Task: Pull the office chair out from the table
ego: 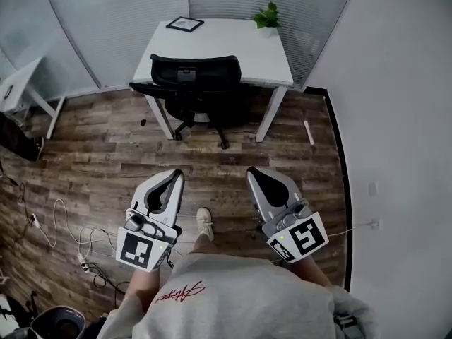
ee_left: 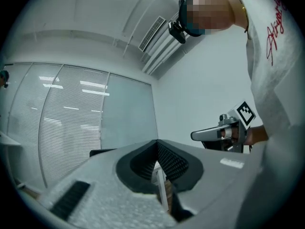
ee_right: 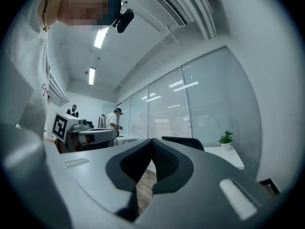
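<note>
A black office chair (ego: 194, 83) stands pushed in under the white table (ego: 219, 48) at the far side of the room; its backrest faces me. The chair's backrest top (ee_right: 183, 141) also shows in the right gripper view, beyond the jaws. My left gripper (ego: 176, 174) and right gripper (ego: 251, 172) are held side by side over the wooden floor, well short of the chair. Both are shut with nothing between the jaws. In the left gripper view the right gripper (ee_left: 224, 132) shows at the right.
A framed picture (ego: 184, 24) and a small potted plant (ego: 267, 16) sit on the table. Cables and a power strip (ego: 81, 260) lie on the floor at the left. Another white desk (ego: 21, 87) stands at far left. My foot (ego: 205, 223) is between the grippers.
</note>
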Action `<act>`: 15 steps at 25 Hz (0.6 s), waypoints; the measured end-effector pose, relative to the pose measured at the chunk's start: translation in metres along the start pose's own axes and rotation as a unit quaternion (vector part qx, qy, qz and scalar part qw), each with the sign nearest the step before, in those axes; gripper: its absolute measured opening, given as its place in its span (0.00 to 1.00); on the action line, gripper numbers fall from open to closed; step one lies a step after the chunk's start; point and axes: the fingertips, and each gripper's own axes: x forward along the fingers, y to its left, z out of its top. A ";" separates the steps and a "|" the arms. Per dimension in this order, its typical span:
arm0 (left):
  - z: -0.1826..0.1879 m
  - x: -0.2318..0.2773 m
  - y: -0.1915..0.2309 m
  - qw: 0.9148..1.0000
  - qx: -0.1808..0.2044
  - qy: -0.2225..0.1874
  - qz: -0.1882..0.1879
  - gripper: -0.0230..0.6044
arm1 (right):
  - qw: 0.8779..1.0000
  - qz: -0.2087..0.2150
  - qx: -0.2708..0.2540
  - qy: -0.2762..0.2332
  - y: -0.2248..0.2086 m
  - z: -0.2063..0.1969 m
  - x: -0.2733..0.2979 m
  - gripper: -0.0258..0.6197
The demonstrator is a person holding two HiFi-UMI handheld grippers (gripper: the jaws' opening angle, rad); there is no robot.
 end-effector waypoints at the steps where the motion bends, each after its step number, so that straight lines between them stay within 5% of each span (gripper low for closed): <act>1: -0.001 0.008 0.009 1.000 0.000 0.001 -0.003 0.03 | 1.000 -0.004 0.001 0.001 -0.006 0.000 0.009 0.04; 15: -0.015 0.082 0.133 1.000 -0.011 0.000 -0.017 0.03 | 1.000 -0.019 0.004 0.002 -0.056 0.001 0.143 0.04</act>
